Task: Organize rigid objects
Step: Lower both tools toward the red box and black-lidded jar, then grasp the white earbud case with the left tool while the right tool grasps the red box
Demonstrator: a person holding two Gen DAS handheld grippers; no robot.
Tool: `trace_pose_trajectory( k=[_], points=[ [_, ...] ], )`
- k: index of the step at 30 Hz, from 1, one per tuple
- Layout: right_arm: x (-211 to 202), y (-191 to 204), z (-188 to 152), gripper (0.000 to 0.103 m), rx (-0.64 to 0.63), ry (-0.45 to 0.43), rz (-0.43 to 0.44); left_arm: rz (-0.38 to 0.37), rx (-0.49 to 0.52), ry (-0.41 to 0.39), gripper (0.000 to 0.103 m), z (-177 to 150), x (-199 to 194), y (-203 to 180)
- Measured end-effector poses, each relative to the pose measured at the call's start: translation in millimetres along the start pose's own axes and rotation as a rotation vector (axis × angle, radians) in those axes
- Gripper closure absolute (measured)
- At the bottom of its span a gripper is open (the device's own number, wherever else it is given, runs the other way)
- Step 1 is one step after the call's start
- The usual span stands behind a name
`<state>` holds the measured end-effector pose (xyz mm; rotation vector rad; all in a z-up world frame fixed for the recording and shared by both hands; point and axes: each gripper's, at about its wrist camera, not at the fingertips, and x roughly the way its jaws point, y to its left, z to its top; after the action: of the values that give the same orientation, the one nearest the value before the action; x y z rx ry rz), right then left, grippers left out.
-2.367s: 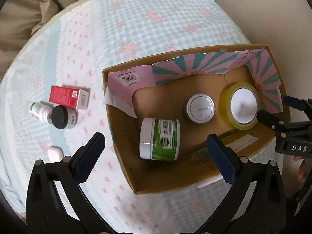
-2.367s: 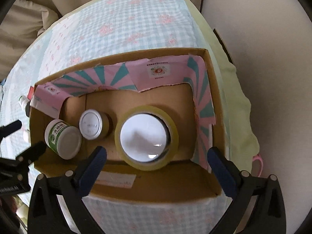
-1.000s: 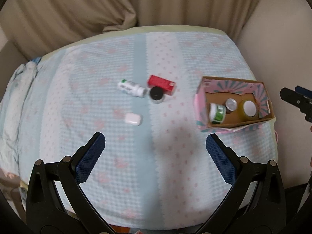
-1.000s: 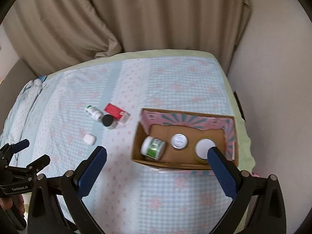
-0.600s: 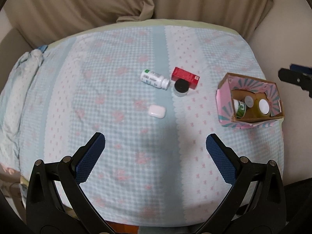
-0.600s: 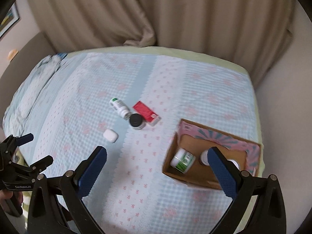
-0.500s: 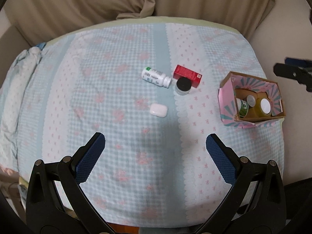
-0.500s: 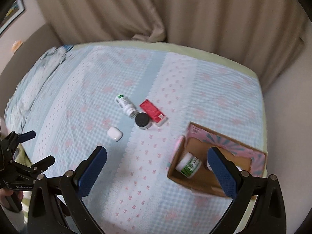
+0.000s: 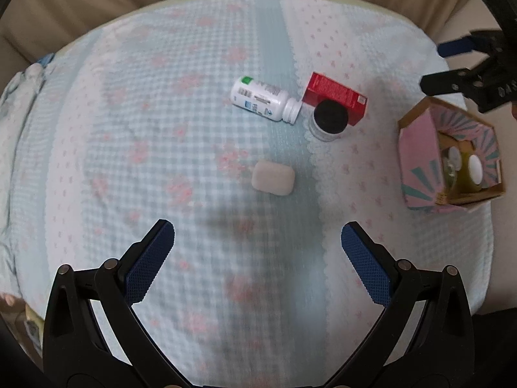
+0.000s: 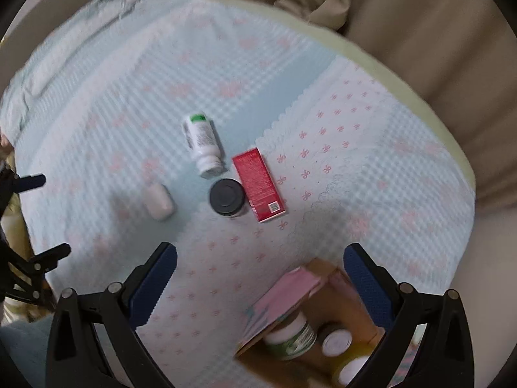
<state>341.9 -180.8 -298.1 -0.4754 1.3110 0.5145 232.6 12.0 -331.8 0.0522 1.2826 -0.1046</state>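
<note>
Both my tongs, left (image 9: 258, 248) and right (image 10: 260, 270), gape wide and empty above the bed (image 9: 161, 113), since bottle (image 9: 263, 98), jar (image 9: 329, 119), carton (image 9: 336, 97) and case (image 9: 273, 177) lie outside the box (image 9: 416, 155).

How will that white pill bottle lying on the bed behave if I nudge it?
The white pill bottle lies on its side, so it will probably roll. The soft quilted bedspread should slow it. Rolling capwards, it would likely stop against the black-lidded jar.
</note>
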Motion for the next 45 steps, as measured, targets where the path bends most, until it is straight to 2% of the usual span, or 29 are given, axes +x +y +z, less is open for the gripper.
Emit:
trace_pose_trajectory(
  k=[8,13,16,19,21,24,27,30,37,40,42,45],
  points=[
    [84.1,-16.6,29.8,0.000,-0.048,0.090,0.057,0.005,0.030,0.034,0.000,9.7,82.9,-15.7],
    [118.5,-15.7,59.2,0.000,-0.038,0.106,0.104,0.025,0.051,0.041,0.000,12.4,116.7,-20.8],
    [136.9,-10.8,73.0,0.004,-0.042,0.126,0.114,0.032,0.059,0.039,0.000,16.4,130.9,-21.5],
    [156.9,-4.7,84.9,0.007,-0.065,0.155,0.113,0.023,0.061,0.038,0.002,20.6,141.0,-22.6],
    [169.3,-1.8,91.7,0.019,-0.079,0.180,0.115,0.016,0.068,0.039,0.004,22.6,145.5,-24.1],
    [183.9,-0.1,99.2,0.029,-0.092,0.217,0.114,0.010,0.079,0.039,0.006,24.2,151.0,-25.8],
    [194.0,0.5,103.1,0.035,-0.108,0.250,0.108,0.003,0.085,0.041,0.007,24.0,154.7,-28.1],
    [205.0,1.1,106.4,0.040,-0.130,0.278,0.109,-0.005,0.084,0.044,0.014,22.6,158.8,-31.0],
    [212.5,14.0,109.6,0.046,-0.195,0.298,0.087,-0.023,0.054,0.060,0.023,11.5,167.5,-31.7],
    [213.9,23.4,109.5,0.054,-0.221,0.299,0.082,-0.028,0.054,0.053,0.029,7.7,166.4,-34.7],
    [213.5,28.5,110.3,0.061,-0.227,0.300,0.097,-0.031,0.046,0.056,0.029,7.4,165.0,-32.1],
    [213.4,38.3,109.0,0.061,-0.250,0.290,0.077,-0.033,0.026,0.058,0.029,13.2,164.6,-28.7]
  ],
)
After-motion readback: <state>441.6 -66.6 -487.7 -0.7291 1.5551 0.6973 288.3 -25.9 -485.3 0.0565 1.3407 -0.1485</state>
